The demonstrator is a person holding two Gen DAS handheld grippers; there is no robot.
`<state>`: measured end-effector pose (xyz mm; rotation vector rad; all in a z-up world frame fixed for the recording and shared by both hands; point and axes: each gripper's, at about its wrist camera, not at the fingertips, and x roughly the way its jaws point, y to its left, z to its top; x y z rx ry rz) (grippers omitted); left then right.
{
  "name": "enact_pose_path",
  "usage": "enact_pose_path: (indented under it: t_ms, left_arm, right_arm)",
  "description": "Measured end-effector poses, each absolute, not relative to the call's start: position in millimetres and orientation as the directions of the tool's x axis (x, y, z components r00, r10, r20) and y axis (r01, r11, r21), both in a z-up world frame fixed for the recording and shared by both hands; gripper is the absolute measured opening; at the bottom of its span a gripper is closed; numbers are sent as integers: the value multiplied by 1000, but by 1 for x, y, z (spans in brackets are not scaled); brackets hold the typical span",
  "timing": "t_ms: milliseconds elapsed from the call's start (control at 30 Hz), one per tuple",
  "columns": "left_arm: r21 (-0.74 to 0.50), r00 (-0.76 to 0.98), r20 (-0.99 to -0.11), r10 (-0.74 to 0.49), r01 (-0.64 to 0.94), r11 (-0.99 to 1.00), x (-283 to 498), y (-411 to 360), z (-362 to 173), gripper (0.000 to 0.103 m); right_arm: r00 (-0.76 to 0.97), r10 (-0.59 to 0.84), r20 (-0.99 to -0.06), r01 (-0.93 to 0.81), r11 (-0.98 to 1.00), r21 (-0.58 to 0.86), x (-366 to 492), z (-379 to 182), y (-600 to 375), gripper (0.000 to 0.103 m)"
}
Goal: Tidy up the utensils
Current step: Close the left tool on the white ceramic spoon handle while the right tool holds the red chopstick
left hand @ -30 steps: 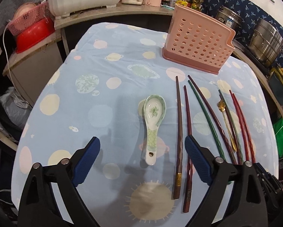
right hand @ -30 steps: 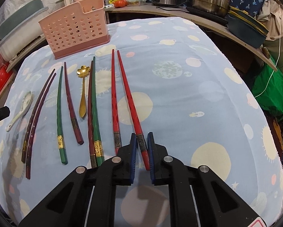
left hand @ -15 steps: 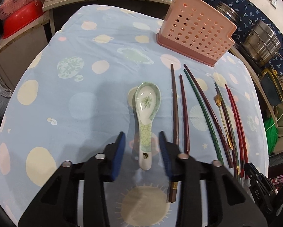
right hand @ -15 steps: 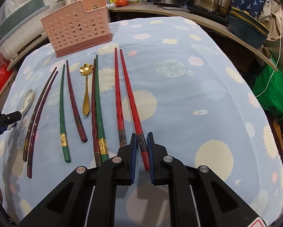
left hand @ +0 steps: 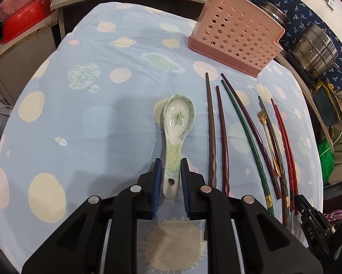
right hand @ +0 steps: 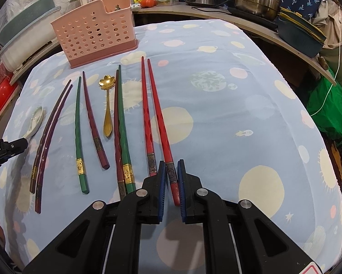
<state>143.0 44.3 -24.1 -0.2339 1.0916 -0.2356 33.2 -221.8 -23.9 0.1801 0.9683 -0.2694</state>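
Planet-print blue cloth covers the table, where utensils lie in a row before a pink perforated holder. At far left, the left gripper has just been closing its jaws, now clamped on the handle of a ceramic spoon. Chopsticks and a gold spoon lie between. At right, the right gripper has its jaws clamped on the thick end of the outermost red chopstick.

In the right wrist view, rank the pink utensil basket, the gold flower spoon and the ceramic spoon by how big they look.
1. Pink utensil basket, clearly largest.
2. Gold flower spoon.
3. Ceramic spoon, smallest here; it sits at the distorted edge, its handle end hidden, so its rank is unsure.
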Motion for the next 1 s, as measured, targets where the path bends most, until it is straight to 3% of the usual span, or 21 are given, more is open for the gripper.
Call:
enact_pose_path:
  t_ms: [233,367,500,633,700,1000]
  left_arm:
    - [-386,416,-830,-370,49,921,142,51,-26,16]
    - [-425,415,-820,-394,19,905,140,58,-25,29]
    - [-457,412,-810,-417,0,889,141,63,-25,29]
    - [-448,393,-821,-415,8,894,143,60,-29,24]
    - [-458,388,-815,-430,22,889,142,59,-28,11]
    - [-381,450,-811,-374,79,921,133,53,-6,9]
  right_arm:
    - [537,-142,-832,306,952,34,33,-24,-222,10]
    - [537,-142,-832,306,951,35,33,-24,-222,10]
    - [536,-142,-832,306,952,34,33,-24,-222,10]
    - [537,-141,-832,305,952,36,33,-23,-222,10]
    - [537,-141,-832,305,952,35,32,-23,-221,10]
    - [543,-141,-828,300,953,35,26,-18,-218,9]
